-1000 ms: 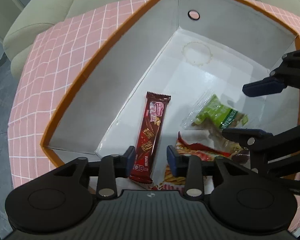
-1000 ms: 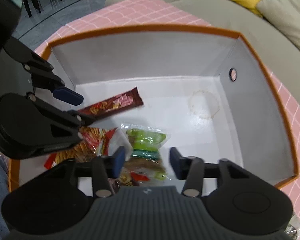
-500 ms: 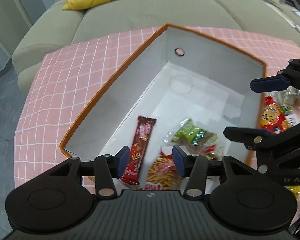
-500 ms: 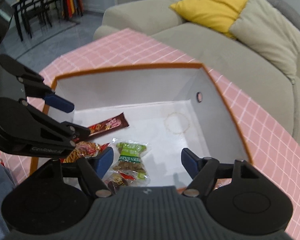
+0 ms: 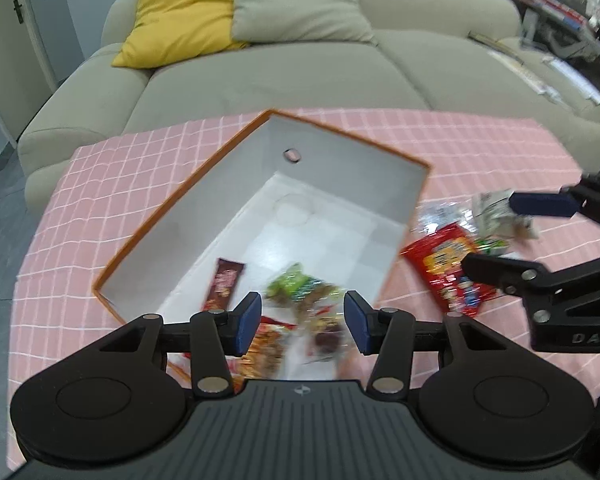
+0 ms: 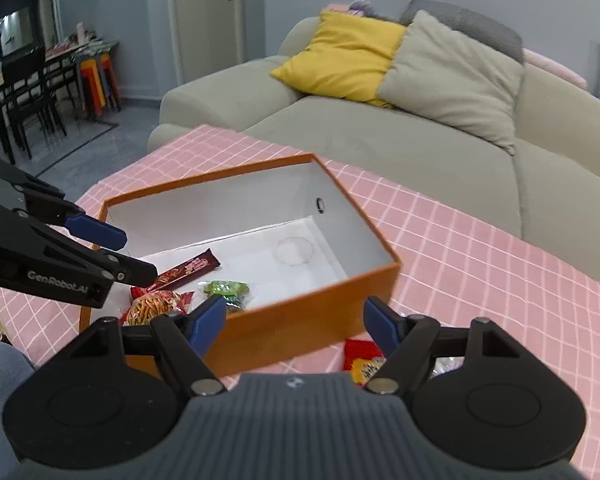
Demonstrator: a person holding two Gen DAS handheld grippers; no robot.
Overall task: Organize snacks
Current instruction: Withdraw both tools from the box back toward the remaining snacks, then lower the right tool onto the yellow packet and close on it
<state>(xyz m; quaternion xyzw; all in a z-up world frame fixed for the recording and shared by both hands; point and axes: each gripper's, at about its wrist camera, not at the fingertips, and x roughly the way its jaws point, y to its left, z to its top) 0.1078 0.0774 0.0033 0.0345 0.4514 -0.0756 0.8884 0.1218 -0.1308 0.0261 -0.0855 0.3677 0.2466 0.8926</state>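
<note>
An orange box with a white interior is seen on the pink checked bench; inside it, at the near end, lie a brown chocolate bar, a green packet and a red noodle-snack packet. The left gripper is held above the near end of the box with its jaws spread and closing, nothing pinched between them. The right gripper is held over the box's near right wall, jaws spread wide and empty, while a red snack bag and clear wrappers are seen on the bench just right of the box.
</note>
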